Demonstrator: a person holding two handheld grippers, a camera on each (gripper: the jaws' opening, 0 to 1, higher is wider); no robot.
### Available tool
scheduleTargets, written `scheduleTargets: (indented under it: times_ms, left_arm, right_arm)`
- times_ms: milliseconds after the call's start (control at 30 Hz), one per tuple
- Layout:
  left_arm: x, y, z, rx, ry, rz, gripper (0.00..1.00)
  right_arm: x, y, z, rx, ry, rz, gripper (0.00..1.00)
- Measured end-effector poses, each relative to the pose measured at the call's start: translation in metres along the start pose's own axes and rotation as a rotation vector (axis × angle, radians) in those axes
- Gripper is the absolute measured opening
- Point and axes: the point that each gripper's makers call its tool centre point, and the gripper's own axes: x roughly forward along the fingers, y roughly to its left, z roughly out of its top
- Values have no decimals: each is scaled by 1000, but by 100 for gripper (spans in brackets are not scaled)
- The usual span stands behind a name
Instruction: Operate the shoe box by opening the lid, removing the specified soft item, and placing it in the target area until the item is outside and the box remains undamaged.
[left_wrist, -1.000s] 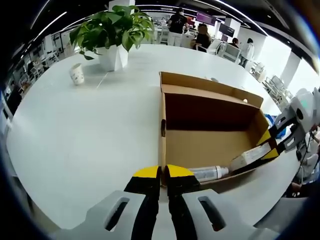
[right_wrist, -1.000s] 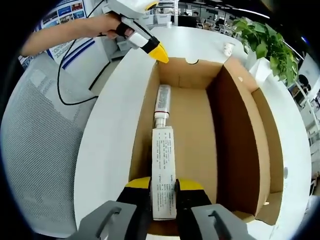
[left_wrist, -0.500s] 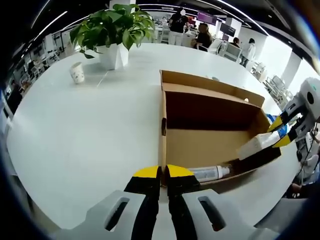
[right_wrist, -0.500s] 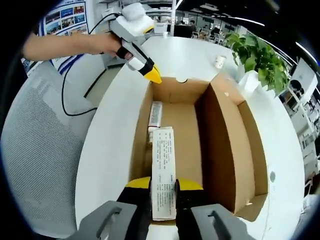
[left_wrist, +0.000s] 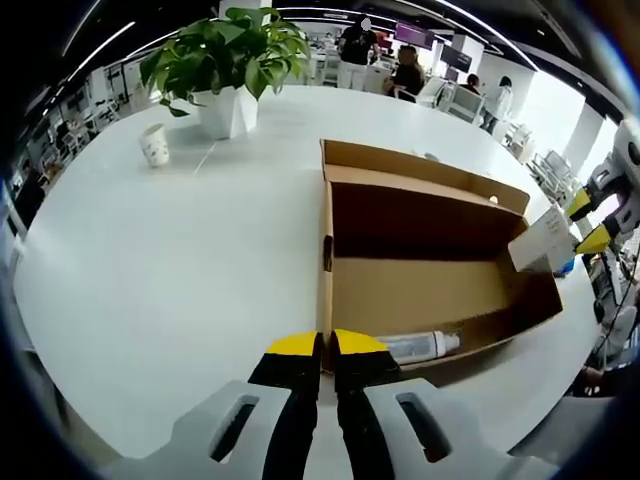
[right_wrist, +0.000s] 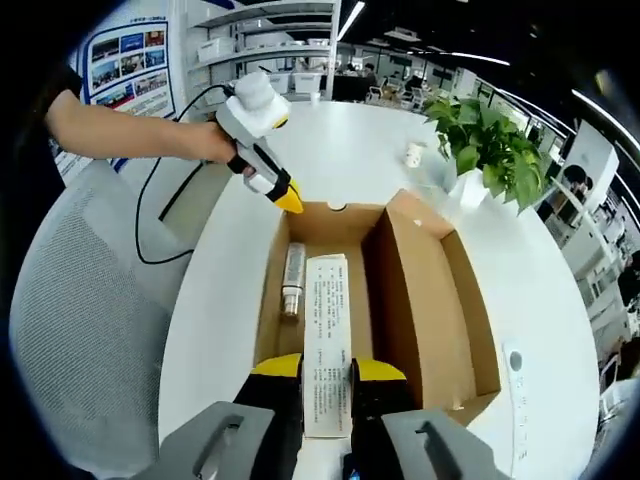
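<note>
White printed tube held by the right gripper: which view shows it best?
Right gripper view: the white printed tube runs lengthwise up from between the right gripper fingers, text side facing the camera, above the open brown cardboard box. Left gripper view catches just its tilted end at the far right edge, small.

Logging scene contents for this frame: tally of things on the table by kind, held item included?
Cardboard box: 1
Tube in the box: 1
Printed white carton in the right gripper: 1
Potted plant: 1
Paper cup: 1
Total: 5
</note>
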Motion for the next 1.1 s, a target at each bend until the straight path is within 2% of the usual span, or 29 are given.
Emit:
scheduleTargets:
  times_ms: [200, 467, 867, 1100]
  left_arm:
    - [1, 1, 0, 5, 1, 1, 1]
    - [1, 2, 1, 8, 5, 4, 1]
    - [0, 1, 0, 19, 10, 7, 1]
    - [-1, -1, -1, 23, 10, 11, 1]
  right_arm:
    - [-23, -10, -1, -13, -10, -25, 13]
    - [-49, -17, -14, -27, -5, -44, 13]
    - [-90, -40, -49, -3, 7, -100, 13]
    - [-111, -59, -78, 2, 31, -141, 13]
